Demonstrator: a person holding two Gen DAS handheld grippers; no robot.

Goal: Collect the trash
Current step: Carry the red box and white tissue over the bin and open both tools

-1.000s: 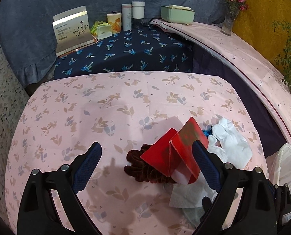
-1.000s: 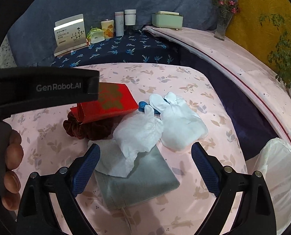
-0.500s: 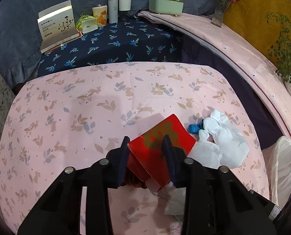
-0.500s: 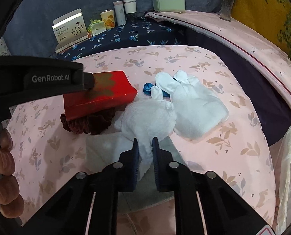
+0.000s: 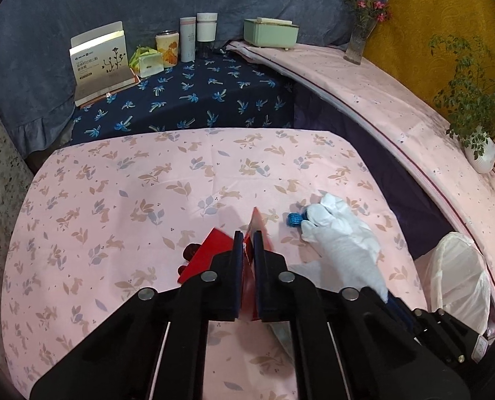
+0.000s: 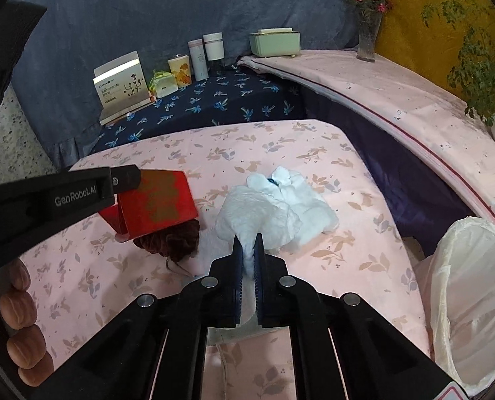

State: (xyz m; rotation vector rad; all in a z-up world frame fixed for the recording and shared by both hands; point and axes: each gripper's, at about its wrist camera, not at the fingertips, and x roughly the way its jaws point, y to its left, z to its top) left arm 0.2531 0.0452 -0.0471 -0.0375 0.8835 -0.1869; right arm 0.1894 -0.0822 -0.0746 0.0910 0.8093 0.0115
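Observation:
A flattened red carton (image 5: 210,253) hangs tilted above the pink leaf-print cloth (image 5: 114,206), and my left gripper (image 5: 247,236) is shut on its upright flap. From the right wrist view the same carton (image 6: 157,203) shows side-on in the left gripper (image 6: 127,180). My right gripper (image 6: 247,243) is shut on a crumpled white tissue (image 6: 257,213), which is pulled up off the cloth. A second white tissue (image 6: 311,210) lies against it, and a small blue roll (image 5: 293,219) sits at its far end. A dark red scrunchie (image 6: 170,240) lies under the carton.
A bin lined with a white bag (image 6: 471,286) stands off the table's right edge. On the dark blue cloth at the back are a standing booklet (image 5: 99,56), cups (image 5: 206,31) and a green box (image 5: 270,32). A vase (image 5: 359,40) and a potted plant (image 5: 481,153) line the right ledge. A person's fingers (image 6: 17,300) grip the left handle.
Both grippers went from wide open to shut, the left on the red carton, the right on the white tissue. Both have risen, lifting what they hold off the cloth.

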